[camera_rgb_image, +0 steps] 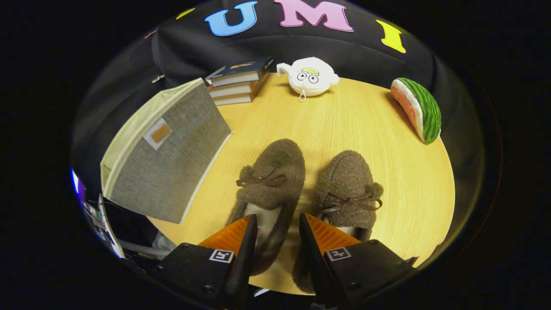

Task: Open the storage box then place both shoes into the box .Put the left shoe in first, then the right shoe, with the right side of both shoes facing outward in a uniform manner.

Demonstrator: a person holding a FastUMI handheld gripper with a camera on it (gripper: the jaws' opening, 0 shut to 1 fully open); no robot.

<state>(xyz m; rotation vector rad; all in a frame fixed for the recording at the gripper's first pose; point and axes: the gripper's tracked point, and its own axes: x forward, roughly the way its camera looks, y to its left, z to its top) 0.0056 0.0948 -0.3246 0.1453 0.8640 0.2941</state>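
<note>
Two brown fleece slippers are seen side by side on the round wooden table, toes pointing away from the gripper. The left slipper lies just ahead of the fingers, its inner side wall running into the gap between them; the right slipper lies just beside it, partly behind the right finger. The fingers are held spread, with the left slipper's heel-side rim between them, and whether the pads touch the fleece cannot be told.

The grey fabric storage box stands beside the left slipper, towards the stack of books; its lid appears closed, so opening is judged not yet done.

The slippers are judged light, soft and easily squashed, with a fuzzy surface that should not slip. A hold is best taken on the collar wall at the heel or side, where the pile is backed by a firmer rim; the thin bow is to be avoided. Some sag of the toe is to be expected once lifted.
</note>
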